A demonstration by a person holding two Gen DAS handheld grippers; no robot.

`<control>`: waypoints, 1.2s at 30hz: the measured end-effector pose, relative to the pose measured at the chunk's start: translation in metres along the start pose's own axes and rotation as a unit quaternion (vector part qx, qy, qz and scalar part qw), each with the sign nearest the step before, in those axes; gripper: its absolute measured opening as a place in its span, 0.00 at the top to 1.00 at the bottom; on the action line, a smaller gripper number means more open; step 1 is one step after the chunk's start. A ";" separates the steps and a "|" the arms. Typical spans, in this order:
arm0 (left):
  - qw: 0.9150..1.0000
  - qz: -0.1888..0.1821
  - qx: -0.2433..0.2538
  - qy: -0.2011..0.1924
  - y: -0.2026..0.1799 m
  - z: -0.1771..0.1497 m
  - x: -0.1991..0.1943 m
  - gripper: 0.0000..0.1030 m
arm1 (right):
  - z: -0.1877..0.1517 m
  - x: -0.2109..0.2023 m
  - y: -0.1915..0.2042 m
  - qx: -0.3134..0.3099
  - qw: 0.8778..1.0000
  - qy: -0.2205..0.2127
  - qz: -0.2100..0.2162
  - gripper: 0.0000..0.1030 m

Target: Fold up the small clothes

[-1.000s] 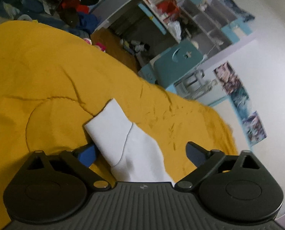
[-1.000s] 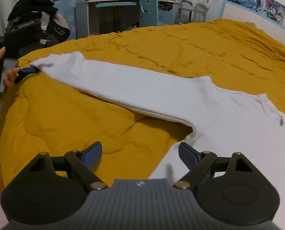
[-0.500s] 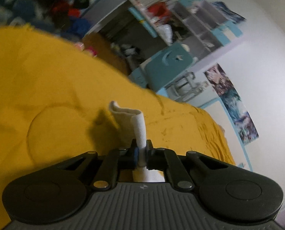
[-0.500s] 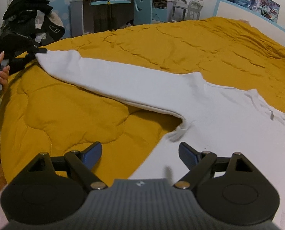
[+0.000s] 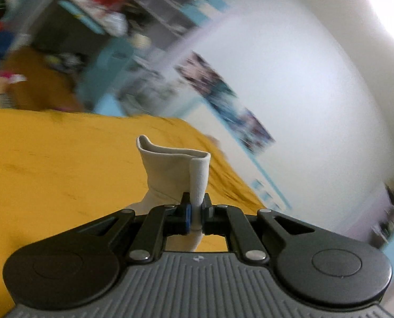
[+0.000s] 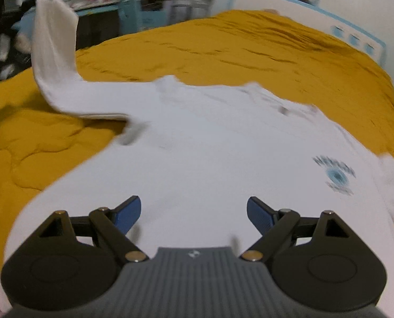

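A white long-sleeved shirt [image 6: 197, 153] with a small blue print lies spread on the yellow bedspread [image 6: 223, 45]. My left gripper [image 5: 195, 216] is shut on the cuff of the sleeve [image 5: 175, 175] and holds it up off the bed. In the right wrist view that sleeve [image 6: 55, 53] stands raised at the far left. My right gripper [image 6: 193, 213] is open and empty, low over the shirt's body near its lower part.
The bedspread [image 5: 51, 159] covers the whole bed. A blue headboard [image 6: 356, 39] and poster wall stand at the far right. A desk, a blue chair [image 6: 133, 10] and shelves with clutter stand beyond the bed. The left wrist view is motion-blurred.
My left gripper shut on the sleeve cuff and lifted it up off the bed. My right gripper moved rightward over the shirt's body and stayed open.
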State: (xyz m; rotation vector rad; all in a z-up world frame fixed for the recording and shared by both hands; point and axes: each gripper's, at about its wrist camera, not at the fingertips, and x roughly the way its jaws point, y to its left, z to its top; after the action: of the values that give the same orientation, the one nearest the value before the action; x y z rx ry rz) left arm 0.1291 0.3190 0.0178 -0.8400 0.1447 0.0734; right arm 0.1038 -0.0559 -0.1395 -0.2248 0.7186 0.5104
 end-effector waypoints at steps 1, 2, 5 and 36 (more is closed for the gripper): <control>1.000 -0.015 0.007 0.009 -0.017 -0.008 0.009 0.93 | -0.004 -0.006 -0.011 0.017 1.000 -0.005 -0.001 0.19; 0.999 -0.033 0.014 0.021 -0.036 -0.017 0.020 0.93 | -0.009 -0.011 -0.020 0.033 0.999 -0.010 -0.002 0.19; 0.994 -0.083 0.030 0.060 -0.089 -0.052 0.053 0.93 | -0.024 -0.025 -0.043 0.076 0.997 -0.021 -0.001 0.19; 0.961 -0.024 0.097 0.258 -0.042 -0.214 0.118 0.44 | -0.055 -0.007 -0.272 0.511 0.857 -0.064 0.015 0.30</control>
State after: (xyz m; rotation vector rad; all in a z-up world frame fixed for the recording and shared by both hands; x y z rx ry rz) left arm 0.2300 0.1323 -0.1106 -0.6503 0.6126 -0.2068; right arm 0.2095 -0.3108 -0.1688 0.8173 0.7751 0.1156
